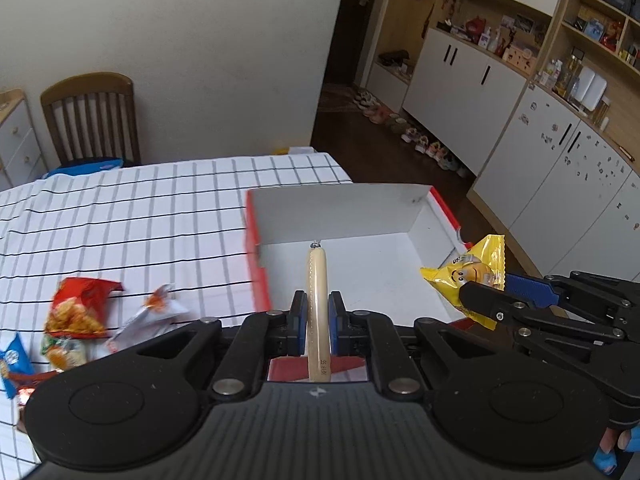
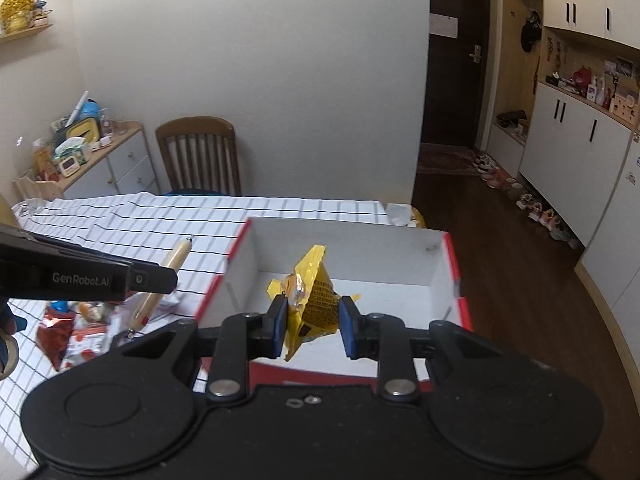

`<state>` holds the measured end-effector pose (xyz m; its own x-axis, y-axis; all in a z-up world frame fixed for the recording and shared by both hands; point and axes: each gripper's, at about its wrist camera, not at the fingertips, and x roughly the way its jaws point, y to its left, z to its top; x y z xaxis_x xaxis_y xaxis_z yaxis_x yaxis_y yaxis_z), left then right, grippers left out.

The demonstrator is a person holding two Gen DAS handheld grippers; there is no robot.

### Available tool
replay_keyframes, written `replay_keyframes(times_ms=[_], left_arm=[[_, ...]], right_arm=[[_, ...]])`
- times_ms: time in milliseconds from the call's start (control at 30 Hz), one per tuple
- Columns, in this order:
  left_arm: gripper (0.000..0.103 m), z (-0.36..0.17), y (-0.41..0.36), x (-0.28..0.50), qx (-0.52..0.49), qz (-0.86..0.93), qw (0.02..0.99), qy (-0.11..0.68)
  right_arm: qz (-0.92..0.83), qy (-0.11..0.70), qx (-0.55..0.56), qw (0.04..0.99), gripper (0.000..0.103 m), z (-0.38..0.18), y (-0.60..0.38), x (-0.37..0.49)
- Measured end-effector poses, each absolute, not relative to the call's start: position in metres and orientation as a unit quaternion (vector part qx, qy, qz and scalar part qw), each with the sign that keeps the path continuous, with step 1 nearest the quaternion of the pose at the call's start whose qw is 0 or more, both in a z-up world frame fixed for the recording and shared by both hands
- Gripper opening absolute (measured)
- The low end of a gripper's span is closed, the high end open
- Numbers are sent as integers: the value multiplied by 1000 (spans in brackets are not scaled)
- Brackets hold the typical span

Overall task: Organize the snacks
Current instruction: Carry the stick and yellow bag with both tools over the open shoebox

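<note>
Blue pads of the left gripper (image 1: 317, 322) are clamped on a sausage stick (image 1: 317, 292) held over the box (image 1: 340, 212); the right gripper (image 2: 313, 326) pinches a yellow candy packet (image 2: 310, 298) above the same box. The box floor appears bare, so nothing is stowed yet, and several snack bags (image 1: 76, 316) lie on the checked tablecloth (image 1: 140, 208) beside it, awaiting transfer.

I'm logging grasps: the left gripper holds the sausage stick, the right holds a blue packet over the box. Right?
Not quite. The right gripper holds a yellow packet, not blue, as the right wrist view shows. The left gripper does hold the sausage stick, by the box.
</note>
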<state>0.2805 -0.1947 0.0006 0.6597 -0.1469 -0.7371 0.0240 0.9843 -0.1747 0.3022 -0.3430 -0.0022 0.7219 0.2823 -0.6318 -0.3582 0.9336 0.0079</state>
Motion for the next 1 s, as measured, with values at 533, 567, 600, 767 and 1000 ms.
replay_keyframes(times_ms=[533, 567, 600, 767, 1000], left_arm=[[11, -45, -246, 368, -55, -37, 880, 470], [11, -50, -246, 373, -57, -34, 877, 476], [11, -55, -247, 378, -58, -32, 873, 483], [11, -76, -255, 399, -52, -24, 863, 502], [11, -102, -267, 416, -42, -20, 847, 529]], right_arm=[[153, 379, -75, 910, 26, -43, -358, 360], [154, 384, -79, 907, 26, -47, -359, 364], [151, 388, -82, 906, 26, -51, -359, 368], [145, 415, -81, 895, 26, -65, -364, 386], [145, 447, -83, 879, 26, -85, -368, 402]])
